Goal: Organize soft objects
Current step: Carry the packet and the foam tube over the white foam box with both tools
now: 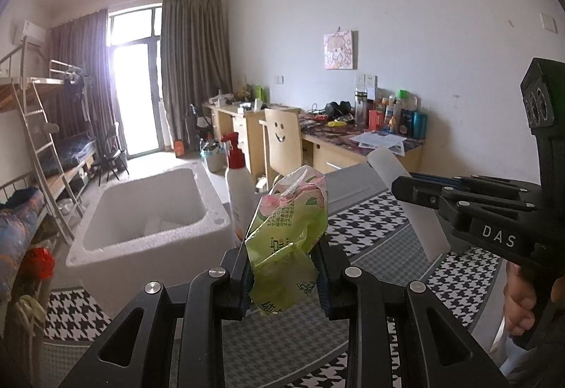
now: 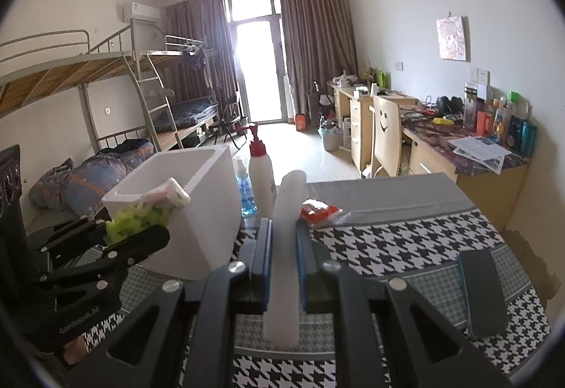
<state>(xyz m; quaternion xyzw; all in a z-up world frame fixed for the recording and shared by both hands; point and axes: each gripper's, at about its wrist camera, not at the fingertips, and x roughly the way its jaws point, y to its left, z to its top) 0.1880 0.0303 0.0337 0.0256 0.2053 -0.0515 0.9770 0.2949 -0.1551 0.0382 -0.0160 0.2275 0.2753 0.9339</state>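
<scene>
Left tongs [image 1: 284, 276] clenched on crumpled green packet [image 1: 286, 239], held above counter [image 1: 370, 232], foam box [image 1: 148, 211] ahead-left. Right tongs [image 2: 284, 268] grasping white foam strip [image 2: 286, 246], upright. Step: carrying both toward box, likely. Next: lower packet over box opening, then release.

— What's past the houndstooth cloth [image 2: 406, 239]?

— A pump bottle [image 2: 262, 172] with a red top at twelve o'clock, a blue spray bottle [image 2: 245, 192] touching its left side. At two o'clock, a wooden chair [image 2: 386, 133] with a smiley face, pushed up to a cluttered desk [image 2: 469, 154].

— And left?

— Bunk beds [image 2: 106, 70] with a ladder at ten o'clock. Grey curtains [image 2: 314, 45] flank the bright balcony door [image 2: 256, 70].
</scene>
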